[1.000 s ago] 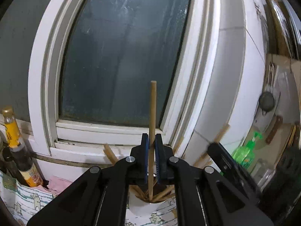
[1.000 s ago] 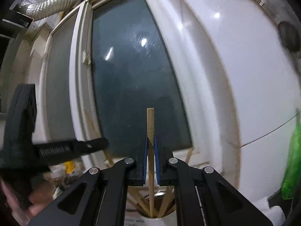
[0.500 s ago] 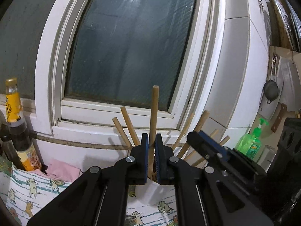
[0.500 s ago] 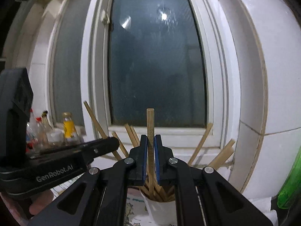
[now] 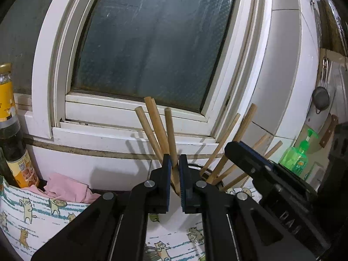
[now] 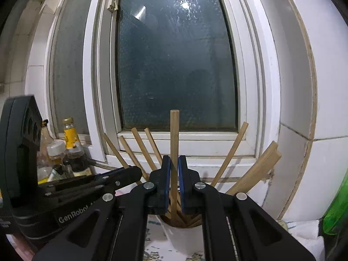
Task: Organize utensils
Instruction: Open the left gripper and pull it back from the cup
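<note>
While each hand brings one wooden stick down to the cup, both sets of fingers are squeezed tight on their sticks. Between the left fingers [image 5: 173, 169] stands a round chopstick [image 5: 169, 134], its top poking up past the tips and its low end dropping toward the cup, which that camera cannot see behind the fingers. Between the right fingers [image 6: 173, 169] stands a flat chopstick [image 6: 174, 139], nearly straight up, and its low end is already down inside the white cup [image 6: 184, 237] just under the fingers. Many more chopsticks [image 6: 233, 150] fan out of the cup on both sides of the fingers, leaning toward the window frame [image 6: 180, 145] behind. The step looks like dropping these two sticks in with the rest. Next, I think each pair of fingers should open so its stick slides down and leans on the rim. The two grippers are very close, side by side, so they need to let go gently and pull back without bumping each other or tipping the cup over on the cat-print counter cloth [image 5: 39, 213].
</note>
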The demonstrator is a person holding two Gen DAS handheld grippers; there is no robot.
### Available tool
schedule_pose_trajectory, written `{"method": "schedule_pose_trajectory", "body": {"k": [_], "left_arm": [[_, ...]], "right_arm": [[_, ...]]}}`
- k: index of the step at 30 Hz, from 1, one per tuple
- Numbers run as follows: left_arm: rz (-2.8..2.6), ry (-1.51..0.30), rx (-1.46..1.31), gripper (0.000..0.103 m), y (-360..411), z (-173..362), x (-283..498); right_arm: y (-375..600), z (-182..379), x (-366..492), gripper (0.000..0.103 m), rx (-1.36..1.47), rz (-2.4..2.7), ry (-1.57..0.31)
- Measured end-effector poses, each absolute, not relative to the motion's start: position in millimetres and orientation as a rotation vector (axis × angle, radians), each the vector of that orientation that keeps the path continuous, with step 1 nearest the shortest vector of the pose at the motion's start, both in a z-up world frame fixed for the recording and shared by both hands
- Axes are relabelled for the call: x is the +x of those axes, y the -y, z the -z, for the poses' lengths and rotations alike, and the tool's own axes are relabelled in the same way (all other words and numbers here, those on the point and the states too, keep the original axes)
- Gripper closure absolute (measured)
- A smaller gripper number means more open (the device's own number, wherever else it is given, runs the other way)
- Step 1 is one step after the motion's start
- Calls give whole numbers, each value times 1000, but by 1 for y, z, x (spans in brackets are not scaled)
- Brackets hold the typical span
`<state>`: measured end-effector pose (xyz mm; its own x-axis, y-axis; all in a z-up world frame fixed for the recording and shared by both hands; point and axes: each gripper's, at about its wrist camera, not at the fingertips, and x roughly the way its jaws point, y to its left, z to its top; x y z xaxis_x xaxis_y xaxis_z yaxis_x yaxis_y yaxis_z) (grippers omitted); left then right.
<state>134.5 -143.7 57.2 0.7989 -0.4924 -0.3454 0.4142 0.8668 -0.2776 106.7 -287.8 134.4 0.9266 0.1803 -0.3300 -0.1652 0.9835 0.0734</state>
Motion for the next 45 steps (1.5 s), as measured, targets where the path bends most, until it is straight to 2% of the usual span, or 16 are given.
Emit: {"method": "schedule_pose_trajectory", "body": {"k": [2,6,11,12,13,15,17,19,23,25,29,31,45], "left_arm": [[495,-394,-186,97,139,-61,129],[476,-331,-183,77,126,-74,112],[381,-209,-176,66,99,-93,83],[363,-190,-165,62,95,-96,78],[346,-174,-155,56,90,-98,72],[307,-153,-138,47,79,-101,62],[244,-127,-115,40,69,-103,52],[153,-81,-92,21,59,-103,40],[113,-71,-81,12,41,-99,26],[113,-85,-97,3,31,-98,23],[41,-89,-101,1,19,-93,18],[-4,-78,-88,1,16,-89,15],[30,-170,-59,1,8,-42,5]], "right_arm": [[294,-135,104,95,86,-181,-338],[295,-141,98,95,85,-165,-301],[289,-143,92,92,91,-166,-287],[286,-145,89,83,84,-168,-277],[284,-147,86,69,76,-167,-266],[282,-151,79,52,68,-176,-235],[282,-154,73,48,79,-229,-217],[282,-156,69,33,97,-254,-208],[279,-157,62,30,93,-237,-189],[278,-157,60,16,97,-225,-175],[278,-152,60,8,121,-211,-178],[277,-152,61,0,116,-201,-172],[267,-152,52,0,58,-142,-128]]}}
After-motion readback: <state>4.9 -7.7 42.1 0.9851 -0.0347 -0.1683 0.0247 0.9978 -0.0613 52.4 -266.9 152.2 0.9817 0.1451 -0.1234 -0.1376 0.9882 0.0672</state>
